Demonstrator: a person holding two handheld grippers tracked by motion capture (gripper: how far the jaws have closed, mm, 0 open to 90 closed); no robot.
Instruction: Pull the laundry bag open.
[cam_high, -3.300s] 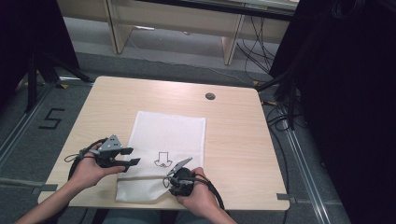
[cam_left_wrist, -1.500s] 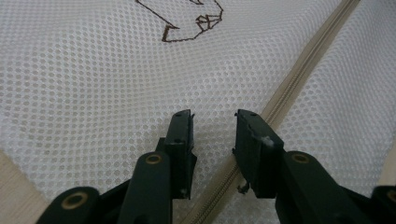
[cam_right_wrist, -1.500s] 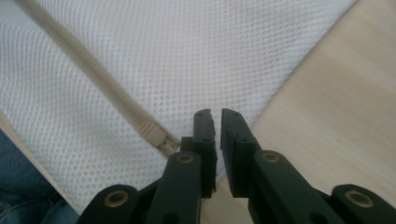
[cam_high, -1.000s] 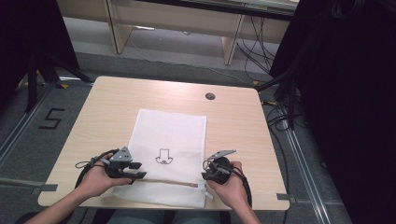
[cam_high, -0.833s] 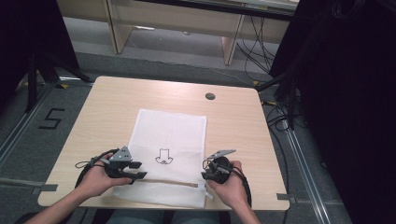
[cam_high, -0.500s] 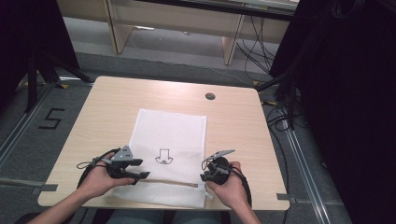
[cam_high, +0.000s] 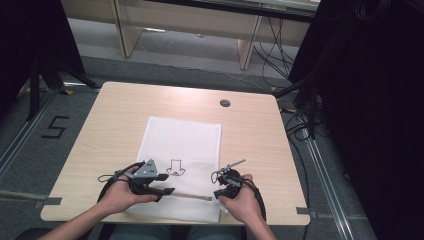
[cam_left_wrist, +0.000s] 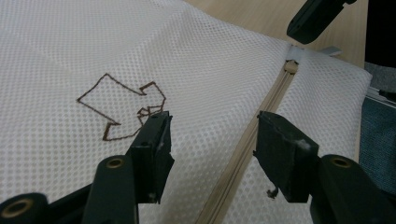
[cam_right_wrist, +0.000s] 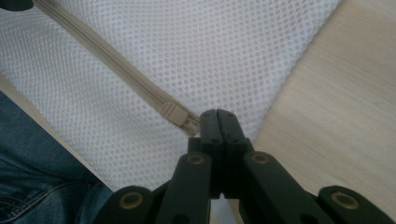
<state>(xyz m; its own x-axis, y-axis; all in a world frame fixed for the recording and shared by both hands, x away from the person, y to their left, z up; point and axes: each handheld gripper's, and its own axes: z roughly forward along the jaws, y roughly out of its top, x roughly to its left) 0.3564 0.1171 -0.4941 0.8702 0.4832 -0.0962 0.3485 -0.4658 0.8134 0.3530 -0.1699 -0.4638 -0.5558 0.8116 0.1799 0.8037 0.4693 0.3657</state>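
Observation:
A white mesh bag (cam_high: 182, 140) lies flat on the wooden table (cam_high: 125, 110), with a brown arrow outline (cam_left_wrist: 121, 105) drawn on it. A beige zipper (cam_left_wrist: 261, 126) runs along its near end. My left gripper (cam_left_wrist: 212, 140) hovers open over the mesh, its jaws on either side of the zipper line. They have just been closing a little and press on nothing. My right gripper (cam_right_wrist: 218, 114) is shut at the bag's right edge. The zipper slider (cam_right_wrist: 173, 113) sits just in front of it, its pull tab reaching in between the tips. From above, the left gripper (cam_high: 167, 191) and right gripper (cam_high: 217, 192) face each other along the zipper (cam_high: 192, 196).
A round cable hole (cam_high: 225, 103) sits in the table's far right part. Bare wood surrounds the bag on both sides. Blue jeans (cam_right_wrist: 42, 177) show just past the near table edge. Cables (cam_high: 300, 125) hang off the right side, over the floor.
My left gripper has shifted right, further onto the bag toward the zipper. The right hand has stayed at the bag's right edge.

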